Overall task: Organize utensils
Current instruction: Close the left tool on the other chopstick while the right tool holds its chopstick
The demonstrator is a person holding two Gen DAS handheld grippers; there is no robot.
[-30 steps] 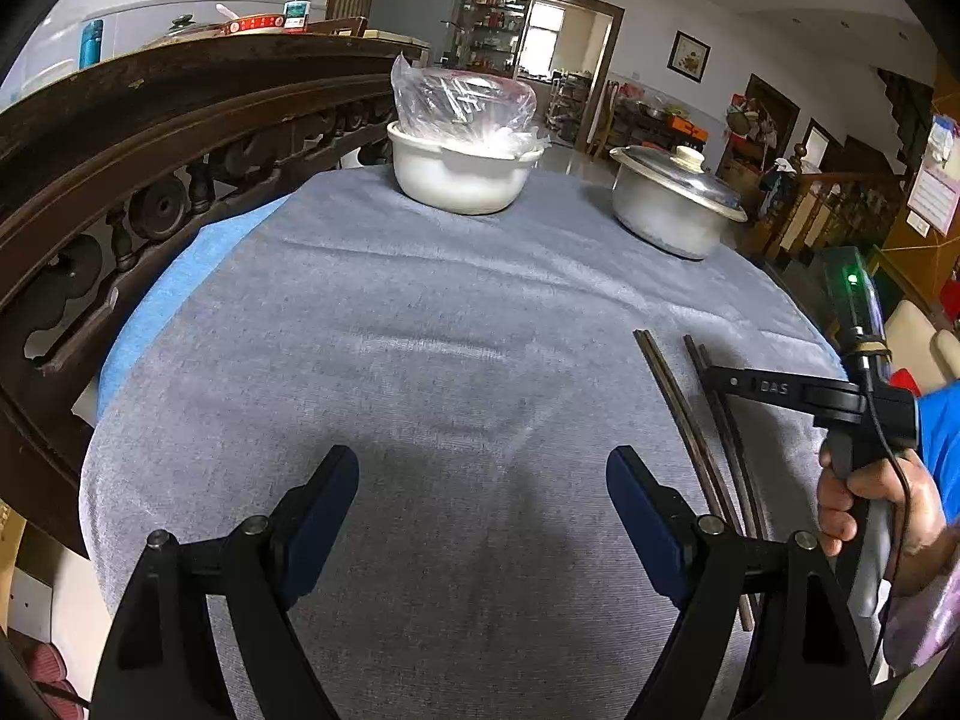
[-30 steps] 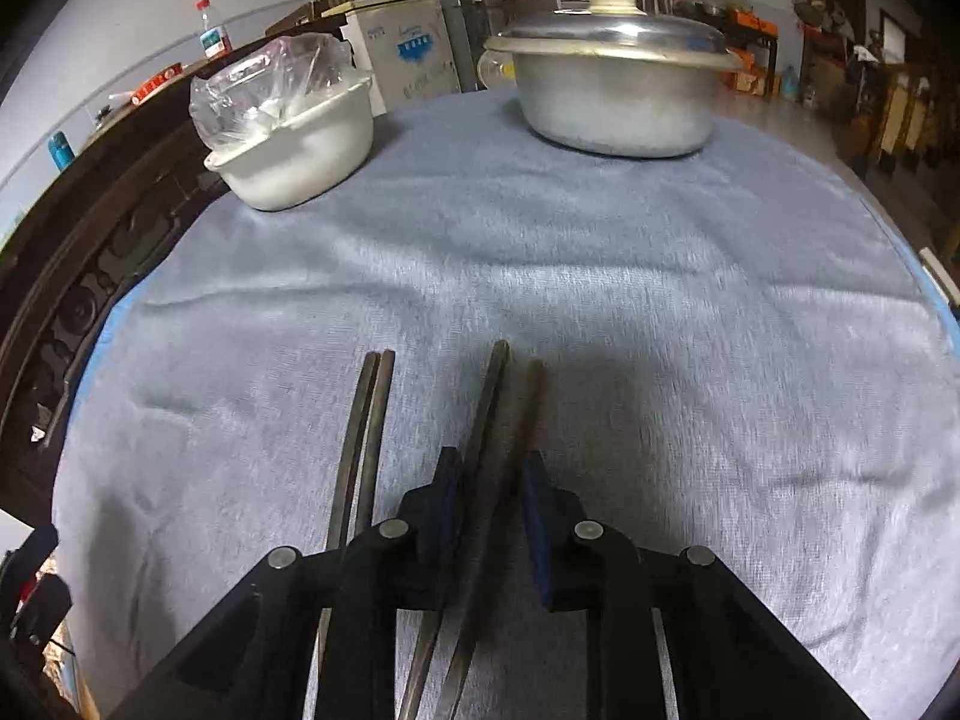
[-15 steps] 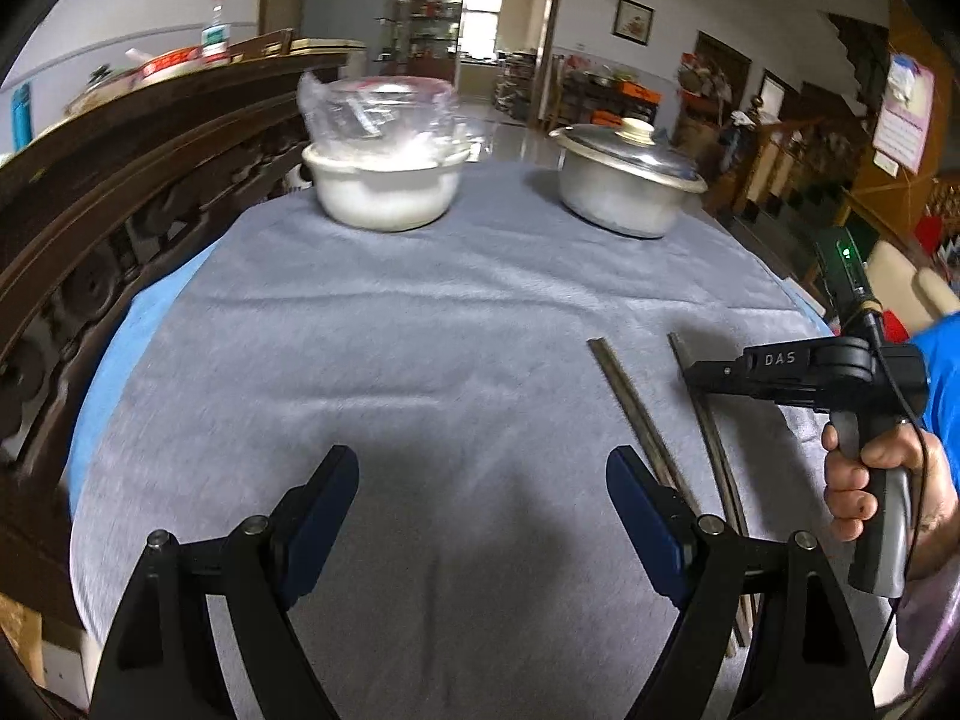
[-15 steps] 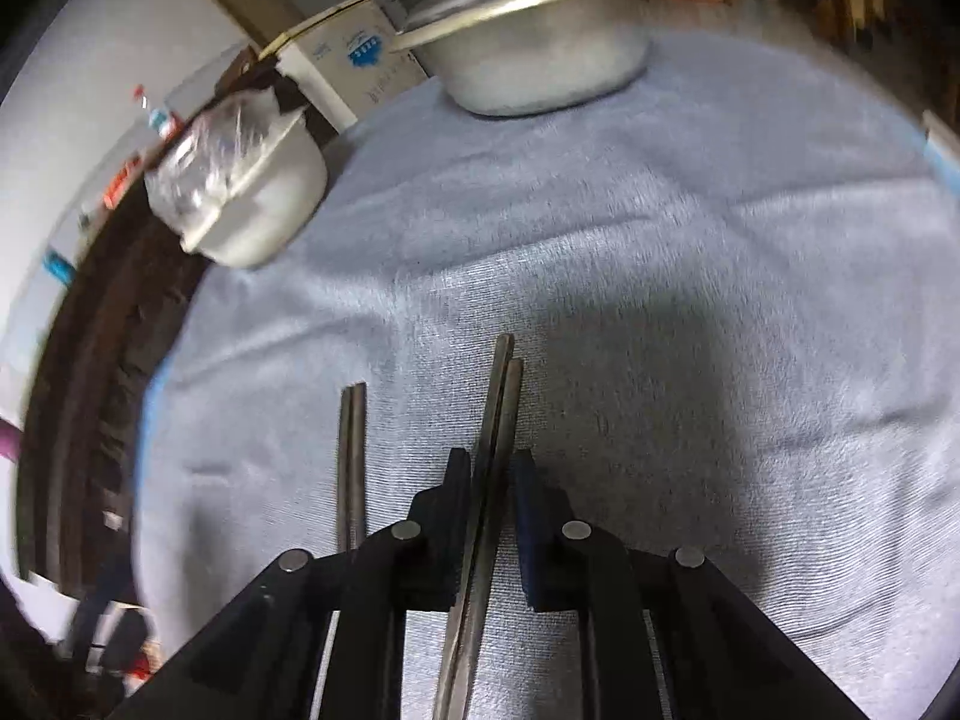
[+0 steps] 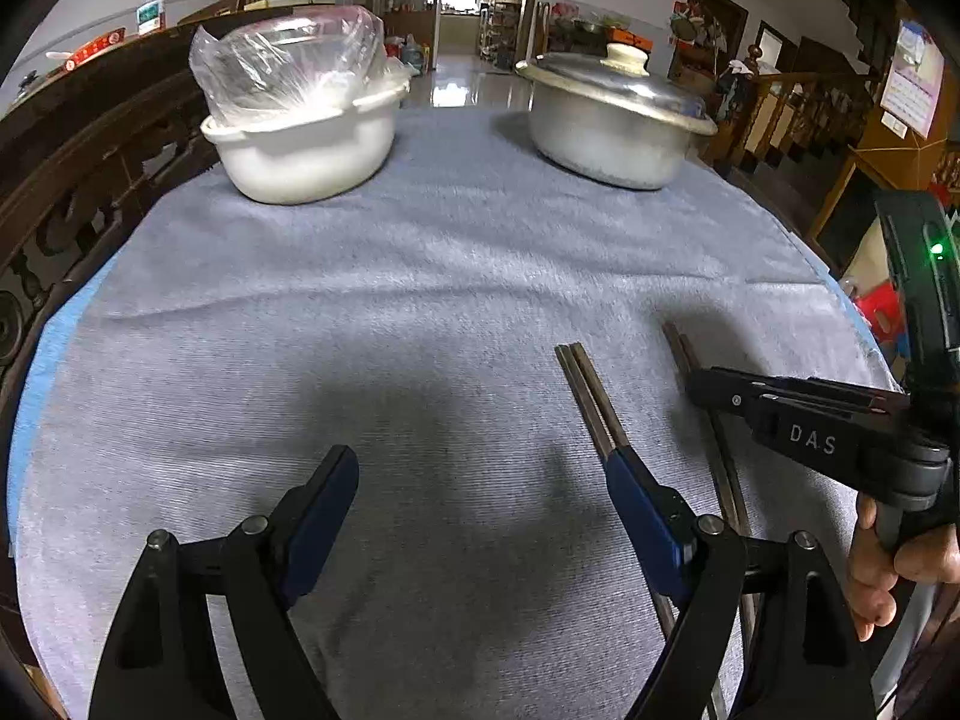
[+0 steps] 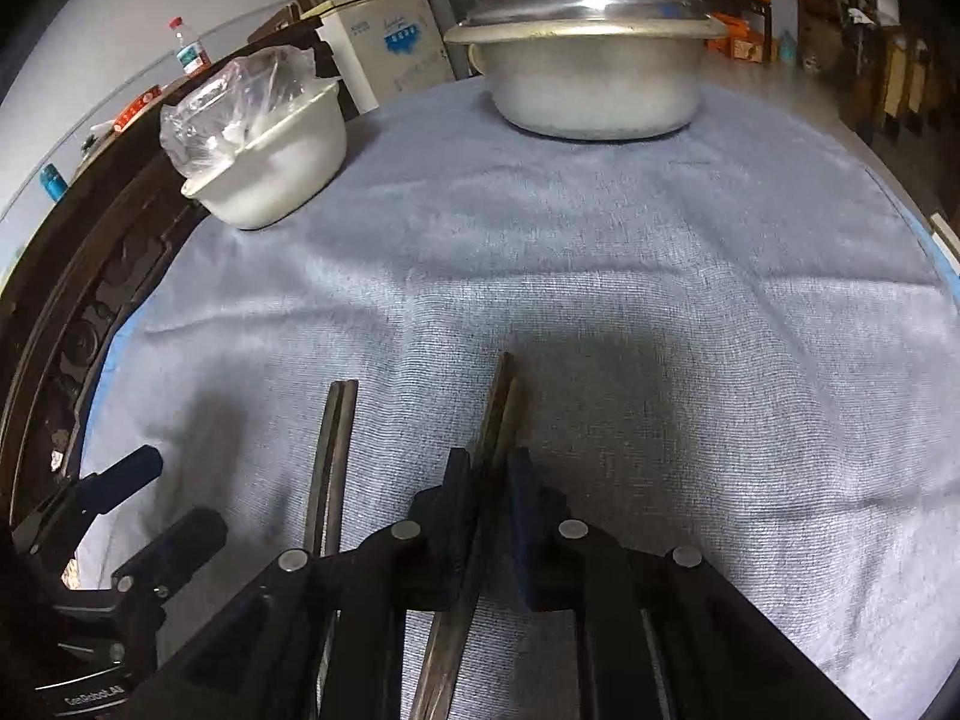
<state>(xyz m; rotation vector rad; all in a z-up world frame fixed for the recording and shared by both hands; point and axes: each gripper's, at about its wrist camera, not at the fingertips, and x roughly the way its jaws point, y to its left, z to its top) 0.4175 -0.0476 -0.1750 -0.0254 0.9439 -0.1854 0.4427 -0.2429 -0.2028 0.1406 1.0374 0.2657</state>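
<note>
Two pairs of dark chopsticks lie on the grey cloth. My right gripper (image 6: 487, 468) is shut on the right pair of chopsticks (image 6: 501, 402), whose tips stick out ahead of the fingers. The left pair of chopsticks (image 6: 333, 450) lies flat beside it, and shows in the left wrist view (image 5: 591, 399). My left gripper (image 5: 480, 480) is open and empty, low over the cloth, its right finger over the near part of the left pair. The right gripper (image 5: 696, 387) shows at the right in the left wrist view, over the right pair (image 5: 678, 342).
A white bowl covered with a plastic bag (image 5: 300, 138) stands at the back left. A lidded metal pot (image 5: 612, 120) stands at the back right. A dark carved wooden chair back (image 5: 72, 180) runs along the table's left edge. The grey cloth (image 5: 390, 276) covers the table.
My right gripper has closed on the right pair, bringing its two sticks together. My left gripper has moved right, so its right finger is now over the left pair.
</note>
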